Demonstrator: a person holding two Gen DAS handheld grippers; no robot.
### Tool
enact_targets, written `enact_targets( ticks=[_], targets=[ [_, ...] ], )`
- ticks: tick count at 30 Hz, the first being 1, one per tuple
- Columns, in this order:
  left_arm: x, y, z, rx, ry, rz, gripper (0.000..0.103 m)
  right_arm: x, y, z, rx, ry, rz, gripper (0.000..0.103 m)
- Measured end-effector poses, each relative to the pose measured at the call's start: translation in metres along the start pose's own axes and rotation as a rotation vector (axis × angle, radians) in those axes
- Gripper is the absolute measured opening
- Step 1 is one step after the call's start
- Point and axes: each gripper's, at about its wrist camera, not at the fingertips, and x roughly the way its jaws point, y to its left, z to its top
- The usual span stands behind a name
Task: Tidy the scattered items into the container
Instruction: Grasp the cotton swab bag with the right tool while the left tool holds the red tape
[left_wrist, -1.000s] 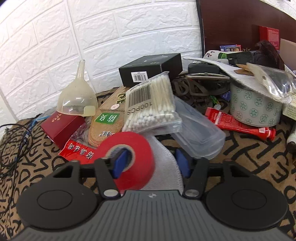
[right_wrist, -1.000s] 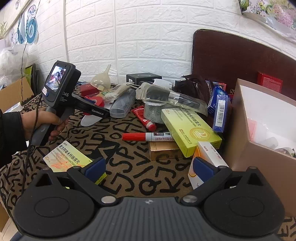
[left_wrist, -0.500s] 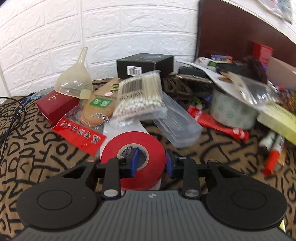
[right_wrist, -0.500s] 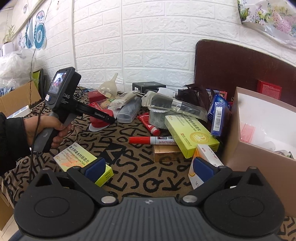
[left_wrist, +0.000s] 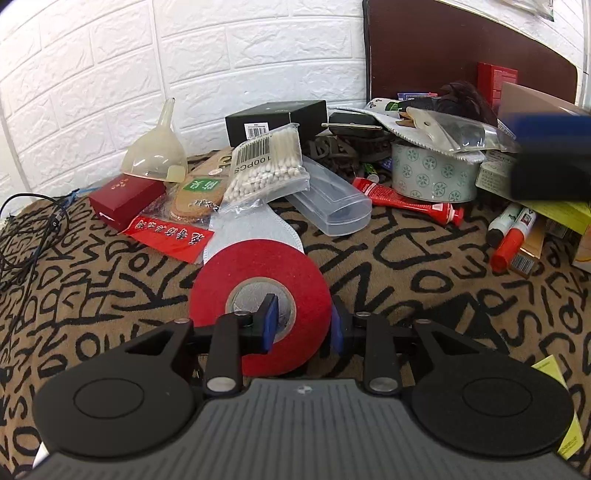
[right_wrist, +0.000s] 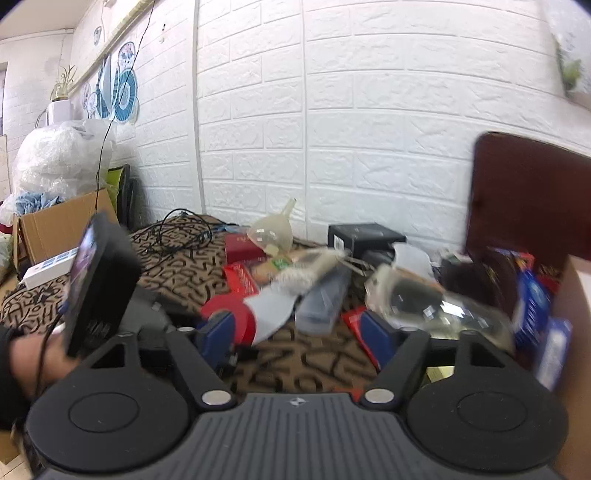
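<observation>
My left gripper is clamped on the red tape roll: one finger through the core, the other on the outer rim, roll upright above the patterned cloth. My right gripper is closing, nothing between its fingers. Behind the roll: white pad, cotton swab pack, funnel. Container's corner sits far right.

I see the tape roll nearest me on the cloth, a swab bag behind it, the funnel to its left, the tin right.
</observation>
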Motion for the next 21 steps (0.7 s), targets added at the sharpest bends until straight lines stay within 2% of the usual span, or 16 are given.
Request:
enact_targets(
  ticks=[5,7,9,11,12,14,15,16,18,19,20,21],
  targets=[
    [0.002,0.005,0.000,-0.057,-0.017,-0.014,0.030,0.072,-0.003,0.021,0.113,0.063,0.057,0.067],
    [-0.003,0.009,-0.003,-0.073,-0.024,-0.024,0.030,0.099,-0.003,0.026,0.153,0.074,0.051,0.067],
    [-0.003,0.011,-0.004,-0.072,-0.032,-0.030,0.030,0.121,-0.006,0.030,0.170,0.088,0.000,0.067],
    [-0.003,0.012,-0.004,-0.066,-0.039,-0.034,0.030,0.140,-0.012,0.033,0.179,0.102,-0.059,0.073],
    [-0.002,0.012,-0.005,-0.065,-0.043,-0.037,0.030,0.148,-0.016,0.033,0.182,0.115,-0.065,0.075],
    [-0.002,0.015,-0.005,-0.077,-0.048,-0.048,0.030,0.165,-0.017,0.035,0.171,0.156,-0.083,0.085],
    [-0.002,0.016,-0.006,-0.082,-0.051,-0.053,0.030,0.172,-0.016,0.034,0.152,0.169,-0.088,0.087],
    [-0.003,0.017,-0.007,-0.085,-0.054,-0.057,0.030,0.178,-0.014,0.035,0.125,0.163,-0.088,0.084],
    [-0.003,0.019,-0.008,-0.089,-0.061,-0.064,0.031,0.189,-0.004,0.036,0.046,0.157,-0.065,0.072],
    [-0.003,0.019,-0.009,-0.089,-0.064,-0.067,0.031,0.194,0.002,0.037,-0.010,0.170,-0.051,0.043],
    [-0.003,0.020,-0.009,-0.088,-0.067,-0.069,0.031,0.197,0.009,0.036,-0.062,0.175,-0.017,0.033],
    [-0.003,0.020,-0.010,-0.088,-0.070,-0.071,0.031,0.196,0.016,0.036,-0.108,0.169,0.015,0.029]
  ],
)
